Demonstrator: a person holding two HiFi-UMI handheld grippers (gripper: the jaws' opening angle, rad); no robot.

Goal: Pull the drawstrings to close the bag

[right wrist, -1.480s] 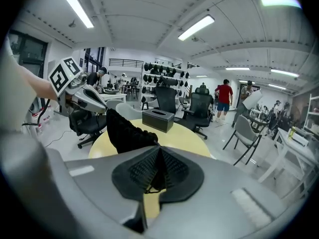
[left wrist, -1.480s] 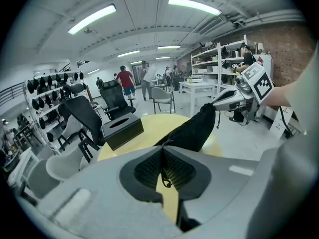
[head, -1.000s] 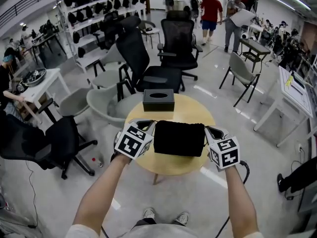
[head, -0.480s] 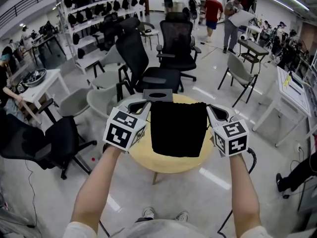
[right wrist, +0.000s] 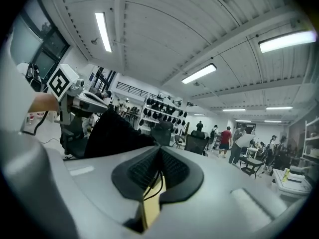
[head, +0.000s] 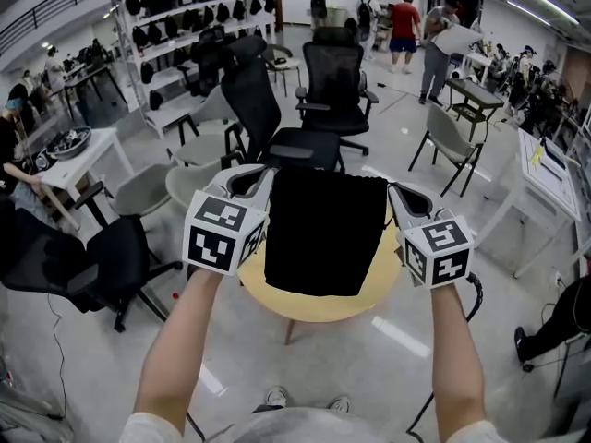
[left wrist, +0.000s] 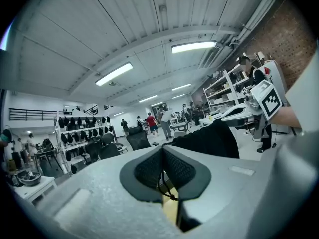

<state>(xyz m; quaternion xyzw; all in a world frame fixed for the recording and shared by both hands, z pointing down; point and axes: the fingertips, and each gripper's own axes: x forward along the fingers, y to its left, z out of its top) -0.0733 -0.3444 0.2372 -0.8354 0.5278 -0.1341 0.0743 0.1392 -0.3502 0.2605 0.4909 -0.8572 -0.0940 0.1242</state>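
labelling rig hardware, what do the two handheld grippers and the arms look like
The left gripper and right gripper are pale grey shells, each bearing a white cube with black square markers. Their fingers have dark textured pads. A black cable trails from the right one. Forearms bare, pale short sleeves.

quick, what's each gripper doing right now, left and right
Left gripper: closed on a thin black drawstring of the black fabric bag.
Right gripper: closed on the bag's other thin black drawstring.

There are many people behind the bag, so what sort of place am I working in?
Probably a shared lab or workshop: a rack of dark helmet-like gear, black office chairs, and white work tables.
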